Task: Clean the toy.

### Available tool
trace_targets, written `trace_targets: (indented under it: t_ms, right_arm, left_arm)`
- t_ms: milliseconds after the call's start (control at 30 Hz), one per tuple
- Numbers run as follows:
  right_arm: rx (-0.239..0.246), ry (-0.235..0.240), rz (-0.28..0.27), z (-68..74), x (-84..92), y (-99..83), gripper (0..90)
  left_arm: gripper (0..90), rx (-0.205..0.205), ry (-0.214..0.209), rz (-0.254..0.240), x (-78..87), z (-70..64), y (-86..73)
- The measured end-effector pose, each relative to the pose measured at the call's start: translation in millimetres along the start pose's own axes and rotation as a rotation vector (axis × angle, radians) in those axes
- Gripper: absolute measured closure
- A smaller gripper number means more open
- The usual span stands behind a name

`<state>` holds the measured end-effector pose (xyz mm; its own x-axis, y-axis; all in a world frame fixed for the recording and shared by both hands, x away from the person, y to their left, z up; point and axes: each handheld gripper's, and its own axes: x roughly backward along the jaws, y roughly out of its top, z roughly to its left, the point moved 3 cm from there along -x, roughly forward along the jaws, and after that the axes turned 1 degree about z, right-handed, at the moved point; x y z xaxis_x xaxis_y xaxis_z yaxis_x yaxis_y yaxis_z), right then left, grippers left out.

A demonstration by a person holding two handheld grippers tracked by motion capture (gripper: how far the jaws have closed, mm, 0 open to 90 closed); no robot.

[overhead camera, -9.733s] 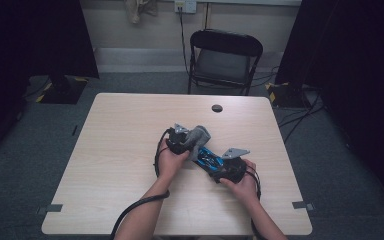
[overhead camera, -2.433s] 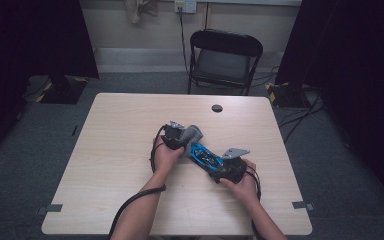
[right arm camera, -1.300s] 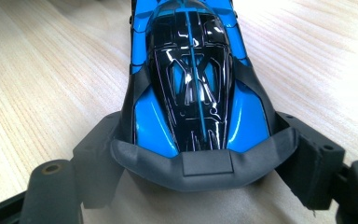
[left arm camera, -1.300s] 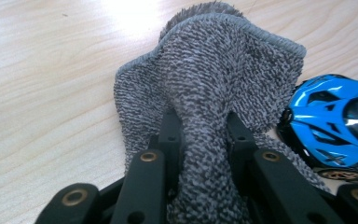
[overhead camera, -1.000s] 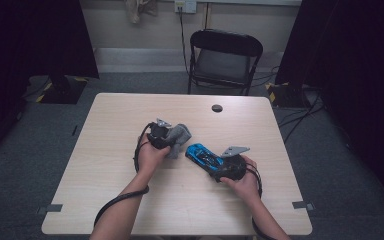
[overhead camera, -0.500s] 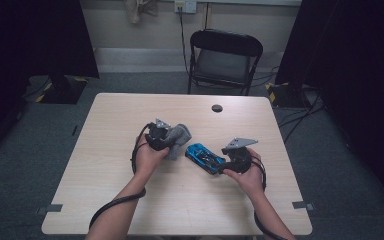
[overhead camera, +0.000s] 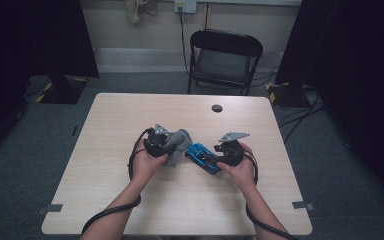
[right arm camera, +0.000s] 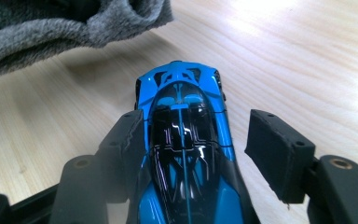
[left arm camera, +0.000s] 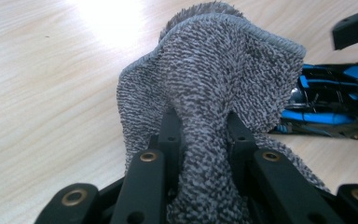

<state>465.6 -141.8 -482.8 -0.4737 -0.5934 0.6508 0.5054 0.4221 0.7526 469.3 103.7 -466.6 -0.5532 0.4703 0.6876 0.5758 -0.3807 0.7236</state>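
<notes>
The left tongs (left arm camera: 200,135) pinch a fold of a grey terry cloth (left arm camera: 214,70) between their two jaws; the rest of the cloth bunches up and over them, so a loose pad hangs ready toward the toy. The right tongs (right arm camera: 193,154) stand spread around a blue toy car (right arm camera: 184,135): one jaw lies against the car's side, the other stands clear of it, so they frame the car without clamping it, probably to steady it. The car lies on the bench (overhead camera: 130,120) near its middle, just beside the cloth, nose toward it. My judgement is that the cloth is held for wiping the car. Farther off, a small dark disc (overhead camera: 217,108) rests near the bench's far edge, and a black folding chair (overhead camera: 225,60) stands beyond.
</notes>
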Motion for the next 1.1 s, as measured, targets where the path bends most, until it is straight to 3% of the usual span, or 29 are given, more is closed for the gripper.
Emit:
trace_targets:
  t_ms: [200, 300, 400, 467, 533, 700, 1100]
  right_arm:
    - [0.022, -0.019, 0.048, 0.1, -10.5, -2.9, 36.3]
    - [0.029, -0.003, 0.042, 2.8, -13.5, -3.4, 44.6]
    - [0.087, -0.011, 0.053, 7.7, -16.7, -3.3, 43.9]
    - [0.094, -0.018, 0.056, 8.5, -17.9, -3.9, 42.5]
    - [0.073, -0.019, 0.035, 8.1, -18.6, -5.7, 42.6]
    - [0.072, -0.036, 0.011, 10.0, -19.8, -7.9, 42.2]
    - [0.077, -0.052, 0.068, 12.3, -19.7, -2.7, 42.9]
  left_arm:
    - [73.6, 0.005, -0.011, 0.000, 1.6, -0.1, -7.1]
    - [73.6, -0.001, -0.014, 0.008, 2.1, -0.3, -10.1]
    - [73.6, -0.009, -0.014, 0.011, 2.9, 0.0, -10.9]
    - [73.6, -0.012, -0.014, 0.011, 4.2, -0.6, -11.9]
    - [73.6, -0.014, -0.022, 0.003, 6.2, -2.8, -13.1]
    - [73.6, -0.032, -0.039, 0.004, 9.6, -7.8, -15.6]
    - [73.7, -0.073, -0.105, -0.002, 25.8, -30.5, -25.3]
